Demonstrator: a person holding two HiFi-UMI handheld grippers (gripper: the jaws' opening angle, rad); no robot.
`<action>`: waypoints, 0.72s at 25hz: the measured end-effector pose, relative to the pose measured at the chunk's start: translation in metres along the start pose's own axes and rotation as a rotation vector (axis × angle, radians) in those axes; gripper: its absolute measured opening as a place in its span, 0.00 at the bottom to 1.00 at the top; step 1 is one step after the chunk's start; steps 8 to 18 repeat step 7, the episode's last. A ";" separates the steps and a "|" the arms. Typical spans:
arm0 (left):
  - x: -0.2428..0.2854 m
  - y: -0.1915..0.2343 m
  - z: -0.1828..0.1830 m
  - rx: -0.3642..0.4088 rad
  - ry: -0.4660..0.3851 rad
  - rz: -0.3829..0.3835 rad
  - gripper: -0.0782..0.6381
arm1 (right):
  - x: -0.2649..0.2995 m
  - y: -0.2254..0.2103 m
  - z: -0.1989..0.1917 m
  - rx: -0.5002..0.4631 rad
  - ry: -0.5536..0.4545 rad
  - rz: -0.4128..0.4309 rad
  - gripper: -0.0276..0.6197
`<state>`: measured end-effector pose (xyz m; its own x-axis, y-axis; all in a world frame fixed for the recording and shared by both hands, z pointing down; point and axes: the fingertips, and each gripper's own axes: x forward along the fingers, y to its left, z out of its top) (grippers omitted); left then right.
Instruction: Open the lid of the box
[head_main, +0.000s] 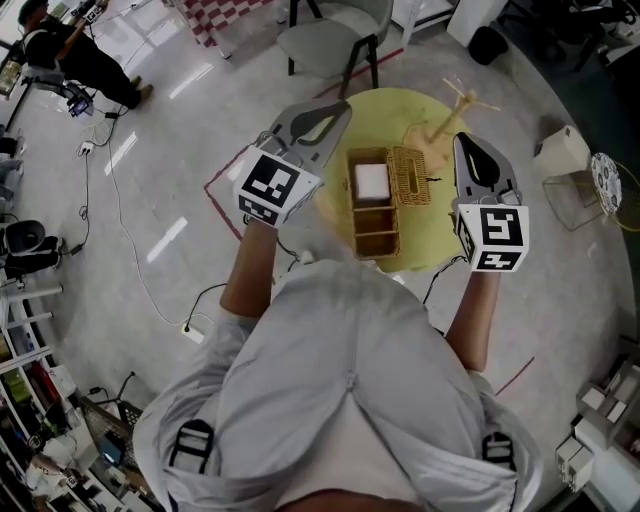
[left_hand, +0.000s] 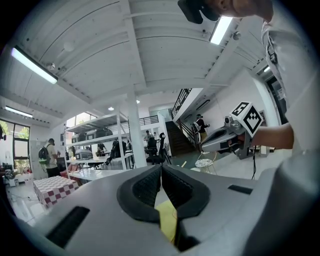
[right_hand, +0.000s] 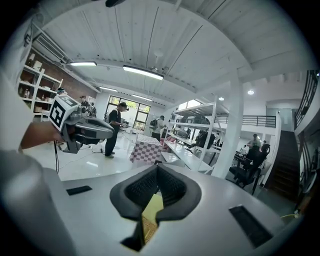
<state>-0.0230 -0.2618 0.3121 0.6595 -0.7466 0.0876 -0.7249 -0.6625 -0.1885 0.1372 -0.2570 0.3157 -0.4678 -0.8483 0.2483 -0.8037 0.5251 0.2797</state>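
Observation:
A wicker box (head_main: 375, 228) stands on the round yellow table (head_main: 430, 245), straight in front of me. Its lid (head_main: 410, 175) is swung over to the right and lies flat beside it. A white block (head_main: 371, 181) fills the box's far compartment. My left gripper (head_main: 340, 108) is held up left of the box, jaws shut and empty (left_hand: 161, 172). My right gripper (head_main: 462, 140) is held up right of the lid, also shut and empty (right_hand: 157, 172). Both point level across the room, away from the box. Each gripper view shows the other gripper, the right (left_hand: 204, 145) and the left (right_hand: 111, 134).
A wooden stand (head_main: 455, 105) sits at the table's far side. A grey chair (head_main: 335, 40) stands behind the table. A white box (head_main: 562, 150) and a wire basket (head_main: 575, 200) are on the floor at the right. Cables run along the floor at the left.

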 end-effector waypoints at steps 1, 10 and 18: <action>0.000 -0.001 -0.002 -0.001 0.004 -0.002 0.16 | 0.000 0.000 0.000 0.000 0.001 0.001 0.08; -0.004 0.002 -0.003 -0.043 0.019 0.005 0.16 | 0.000 0.005 0.001 0.005 0.008 0.013 0.08; -0.004 0.002 -0.003 -0.043 0.019 0.005 0.16 | 0.000 0.005 0.001 0.005 0.008 0.013 0.08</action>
